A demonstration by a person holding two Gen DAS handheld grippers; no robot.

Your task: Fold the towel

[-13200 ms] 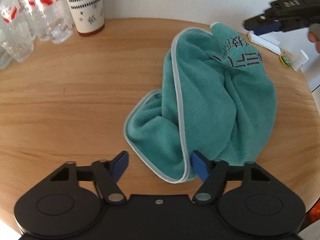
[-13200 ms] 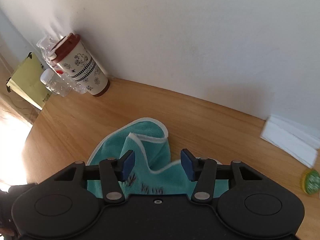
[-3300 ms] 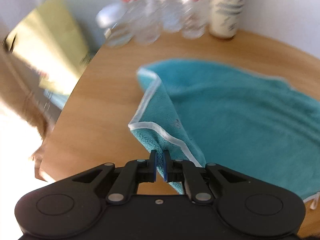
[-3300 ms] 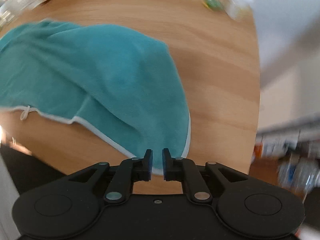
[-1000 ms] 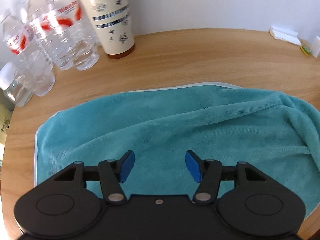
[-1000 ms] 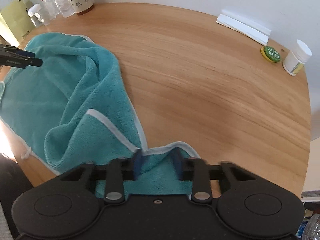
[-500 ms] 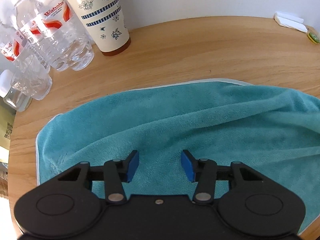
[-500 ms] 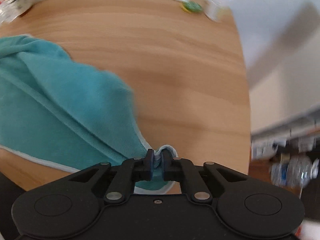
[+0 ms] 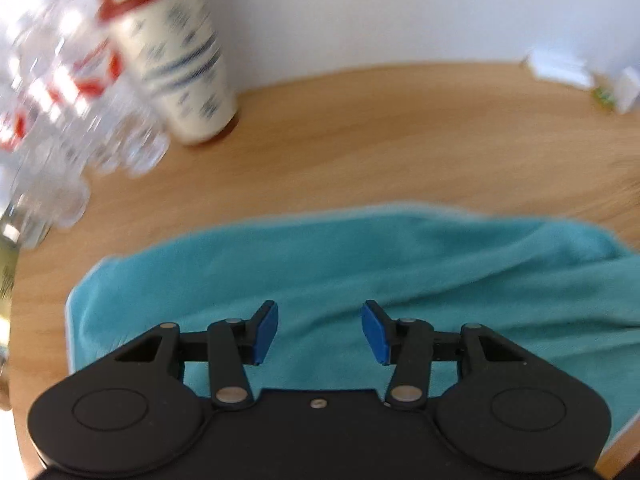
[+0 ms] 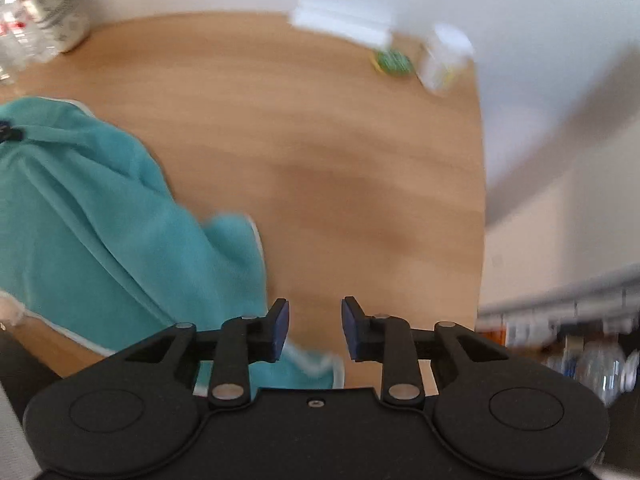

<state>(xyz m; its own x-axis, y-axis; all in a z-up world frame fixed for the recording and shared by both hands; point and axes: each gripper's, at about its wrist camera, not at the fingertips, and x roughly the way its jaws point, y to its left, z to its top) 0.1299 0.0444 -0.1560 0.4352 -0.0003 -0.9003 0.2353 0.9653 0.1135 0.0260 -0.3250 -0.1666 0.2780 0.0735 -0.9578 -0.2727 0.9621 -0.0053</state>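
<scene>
A teal towel (image 9: 360, 264) with a pale hem lies spread across the round wooden table (image 9: 380, 128), wrinkled toward the right. My left gripper (image 9: 319, 330) hovers open over the towel's near edge, nothing between its blue pads. In the right wrist view the towel (image 10: 120, 232) covers the left part of the table, and one hemmed corner (image 10: 316, 364) lies just under the gripper body. My right gripper (image 10: 315, 328) is open above bare wood beside that corner. Both views are motion-blurred.
A patterned cup with a red lid (image 9: 176, 60) and several clear water bottles (image 9: 52, 100) stand at the back left. White packets (image 10: 340, 24), a green lid (image 10: 394, 62) and a small white jar (image 10: 444, 60) sit at the far right. The table's right edge (image 10: 482, 200) is close.
My right gripper opened and let go of the towel corner, which now lies on the table. My left gripper stayed open and opened a little wider over the towel.
</scene>
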